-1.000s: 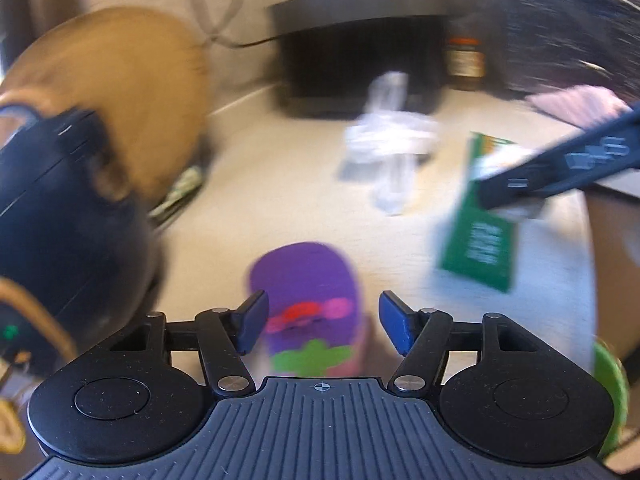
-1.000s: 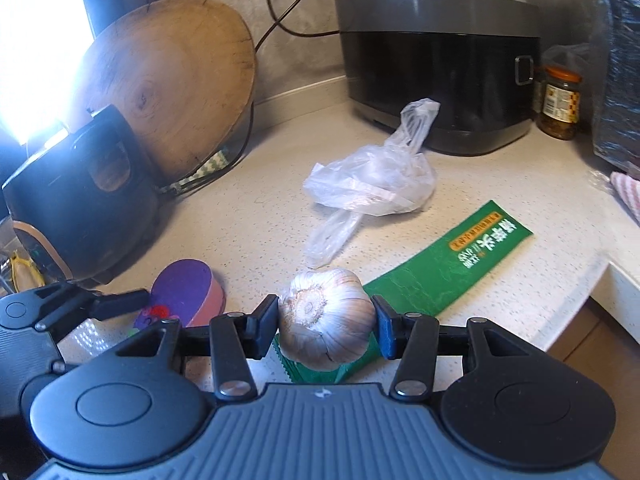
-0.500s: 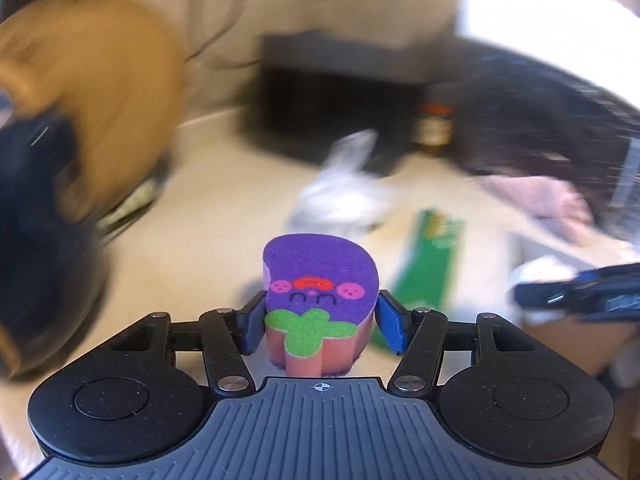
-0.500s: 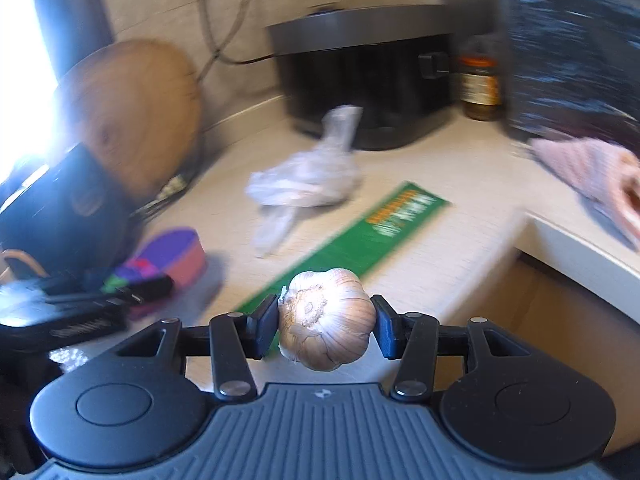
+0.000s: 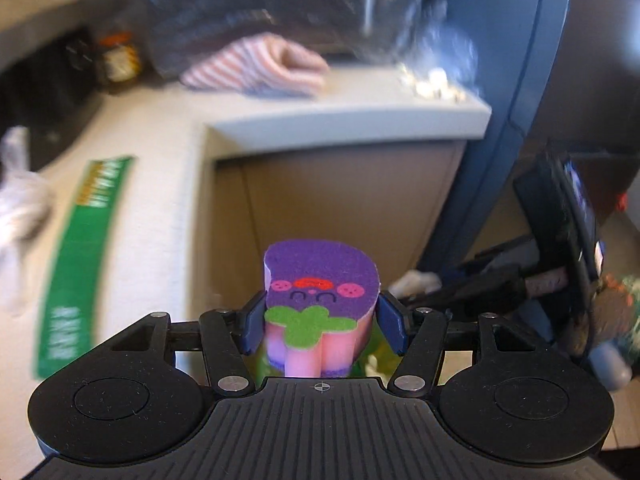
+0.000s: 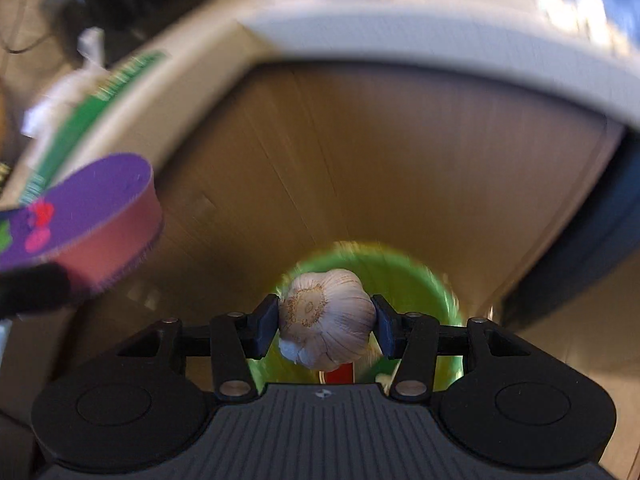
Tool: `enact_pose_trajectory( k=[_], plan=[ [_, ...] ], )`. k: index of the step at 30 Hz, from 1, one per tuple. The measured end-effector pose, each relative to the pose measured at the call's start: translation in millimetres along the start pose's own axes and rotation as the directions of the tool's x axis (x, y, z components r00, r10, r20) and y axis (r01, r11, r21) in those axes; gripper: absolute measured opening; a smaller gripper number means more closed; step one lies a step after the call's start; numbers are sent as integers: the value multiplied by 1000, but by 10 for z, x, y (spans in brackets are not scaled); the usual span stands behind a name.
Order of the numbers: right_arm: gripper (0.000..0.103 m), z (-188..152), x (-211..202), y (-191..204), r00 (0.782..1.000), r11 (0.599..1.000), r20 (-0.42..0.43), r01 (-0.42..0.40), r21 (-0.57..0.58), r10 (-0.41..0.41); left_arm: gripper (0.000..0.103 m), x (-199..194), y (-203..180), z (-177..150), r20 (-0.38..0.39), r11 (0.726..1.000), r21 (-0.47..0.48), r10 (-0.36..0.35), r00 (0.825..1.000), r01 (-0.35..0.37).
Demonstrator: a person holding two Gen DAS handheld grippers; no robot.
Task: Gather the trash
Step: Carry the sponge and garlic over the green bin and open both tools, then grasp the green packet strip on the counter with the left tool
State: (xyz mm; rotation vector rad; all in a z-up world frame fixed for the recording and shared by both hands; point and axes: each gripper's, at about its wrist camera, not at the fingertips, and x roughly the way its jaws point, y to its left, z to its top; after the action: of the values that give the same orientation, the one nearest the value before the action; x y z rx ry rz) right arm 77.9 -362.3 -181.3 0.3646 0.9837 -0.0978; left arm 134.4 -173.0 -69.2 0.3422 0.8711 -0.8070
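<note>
My left gripper [image 5: 321,322] is shut on a purple and pink eggplant-shaped sponge [image 5: 320,300], held out past the counter's edge. In the right wrist view the same sponge [image 6: 88,216] shows at the left. My right gripper [image 6: 326,322] is shut on a garlic bulb [image 6: 326,318], hanging above a green bin [image 6: 432,292] on the floor, with some bits inside it. A green wrapper [image 5: 80,256] and a crumpled clear plastic bag [image 5: 20,196] lie on the counter. The right gripper's body [image 5: 500,284] appears at the right in the left wrist view.
The pale counter [image 5: 168,184] wraps around a corner, with tan cabinet fronts [image 6: 380,160] below. A striped cloth [image 5: 260,66] and a jar [image 5: 118,58] sit at the back. A dark blue upright edge [image 5: 500,152] stands at the right.
Both grippers swung right, off the counter and downward. The left gripper closed on the sponge and lifted it. The garlic now hangs above the green bin.
</note>
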Motion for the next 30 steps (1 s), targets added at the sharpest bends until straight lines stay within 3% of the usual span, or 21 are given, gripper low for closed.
enact_pose_trajectory(
  k=[3,8,13,15,18,22,24,25,27,30],
  plan=[
    [50,-93,254,-157,999,999,-44,29,36,-27,64,228,-54,58,-67,998,16,-57,996,58],
    [54,-144,335,-268,998,995,-49,48,91,-43,64,448,-148,44,-132,995,74,-52,990,62],
    [56,-126,350,-400,993,985,-71,101,143,-92,63,655,-5,-39,-211,992,-64,-122,970,111],
    [56,-123,307,-447,994,982,-60,103,158,-94,63,579,-110,-83,-162,993,58,-96,982,107],
    [57,-114,161,-513,998,979,-25,59,195,-56,63,518,-307,-184,-113,962,245,-99,989,125],
    [66,-120,-54,-475,999,980,20,-41,195,38,63,521,-355,-300,-101,951,279,-111,989,135],
    [67,-139,-90,-407,997,984,19,-71,166,68,64,457,-354,-308,-47,952,272,-133,990,141],
    [67,-150,-90,-365,997,986,14,-76,149,75,70,429,-350,-301,-37,952,267,-146,989,150],
    [70,-144,-77,-333,998,987,17,-62,150,60,69,382,-349,-277,-20,947,262,-186,982,184],
    [70,-96,-31,-356,999,984,-1,-36,177,36,68,336,-365,-256,-2,946,276,-178,984,172]
  ],
)
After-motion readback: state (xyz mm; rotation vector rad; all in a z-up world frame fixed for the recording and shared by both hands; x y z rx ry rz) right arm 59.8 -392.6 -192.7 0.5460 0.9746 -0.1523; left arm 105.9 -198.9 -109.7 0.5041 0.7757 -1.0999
